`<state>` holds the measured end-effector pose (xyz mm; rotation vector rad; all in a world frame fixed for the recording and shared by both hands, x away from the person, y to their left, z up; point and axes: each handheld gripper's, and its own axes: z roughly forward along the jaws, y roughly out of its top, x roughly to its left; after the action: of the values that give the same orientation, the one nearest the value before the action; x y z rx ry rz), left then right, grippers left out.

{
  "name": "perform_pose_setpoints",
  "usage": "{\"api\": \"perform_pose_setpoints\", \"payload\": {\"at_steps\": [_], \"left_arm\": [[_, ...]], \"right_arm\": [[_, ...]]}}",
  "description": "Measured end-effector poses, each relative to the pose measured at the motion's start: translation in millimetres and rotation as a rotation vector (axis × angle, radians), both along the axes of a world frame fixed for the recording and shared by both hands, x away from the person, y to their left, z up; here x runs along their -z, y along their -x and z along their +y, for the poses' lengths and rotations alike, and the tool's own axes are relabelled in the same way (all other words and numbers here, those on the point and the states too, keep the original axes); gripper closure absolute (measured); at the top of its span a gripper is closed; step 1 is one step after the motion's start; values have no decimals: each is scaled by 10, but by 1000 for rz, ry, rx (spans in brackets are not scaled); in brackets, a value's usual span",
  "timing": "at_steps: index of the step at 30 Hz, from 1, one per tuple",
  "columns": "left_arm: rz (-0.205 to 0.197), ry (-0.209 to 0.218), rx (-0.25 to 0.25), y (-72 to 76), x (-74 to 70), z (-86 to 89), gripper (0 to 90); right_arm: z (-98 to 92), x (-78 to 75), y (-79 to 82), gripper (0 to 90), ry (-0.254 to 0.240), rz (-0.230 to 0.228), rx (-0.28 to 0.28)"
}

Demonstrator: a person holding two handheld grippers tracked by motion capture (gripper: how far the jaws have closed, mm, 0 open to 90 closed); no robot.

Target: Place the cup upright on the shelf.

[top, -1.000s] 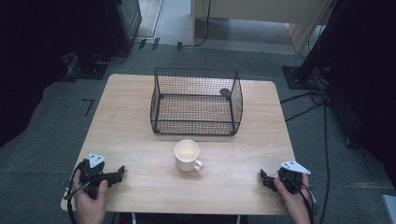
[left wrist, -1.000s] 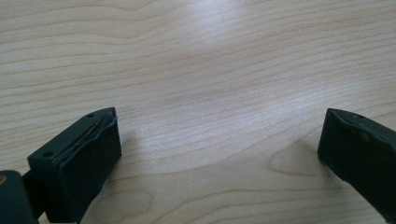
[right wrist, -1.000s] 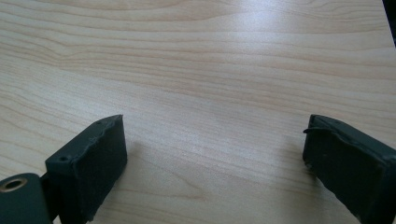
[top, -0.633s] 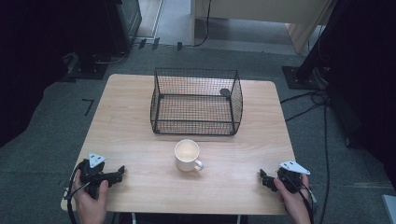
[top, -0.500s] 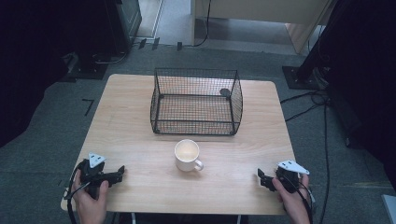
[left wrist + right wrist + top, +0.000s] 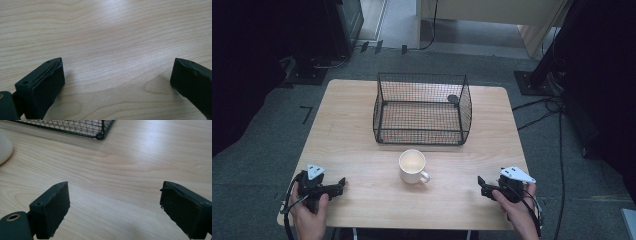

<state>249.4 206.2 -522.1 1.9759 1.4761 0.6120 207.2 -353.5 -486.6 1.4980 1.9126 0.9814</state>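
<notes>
Sitting mid-table: white mug [image 6: 413,167], handle at 4 o'clock, wire basket [image 6: 422,108] just behind at 12. Left gripper [image 6: 339,185] at 8, right gripper [image 6: 480,186] at 4, near front edge. Both jaws wide apart, holding nothing. Bare wood table [image 6: 347,150] between.

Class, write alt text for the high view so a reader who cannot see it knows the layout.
A light wooden table holds an empty black wire basket at its centre, with a cream ceramic mug just in front of it, handle pointing right. At the near edge, a person's hands rest the open left tongs and the right tongs on the table.
</notes>
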Motion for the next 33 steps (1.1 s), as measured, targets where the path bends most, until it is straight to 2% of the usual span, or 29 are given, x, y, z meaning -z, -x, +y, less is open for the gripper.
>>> {"api": "perform_pose_setpoints", "payload": {"at_steps": [7,23,25,33], "left_arm": [[0,0,0,0,0,0,0],[1,0,0,0,-1,0,0],[1,-1,0,0,-1,0,0],[2,-1,0,0,-1,0,0]], "right_arm": [[254,-100,-40,89,0,-26,-67],[671,-150,-92,105,17,-50,-151],[753,-157,-93,110,-4,-48,-159],[996,-201,-66,140,-29,-62,-209]]}}
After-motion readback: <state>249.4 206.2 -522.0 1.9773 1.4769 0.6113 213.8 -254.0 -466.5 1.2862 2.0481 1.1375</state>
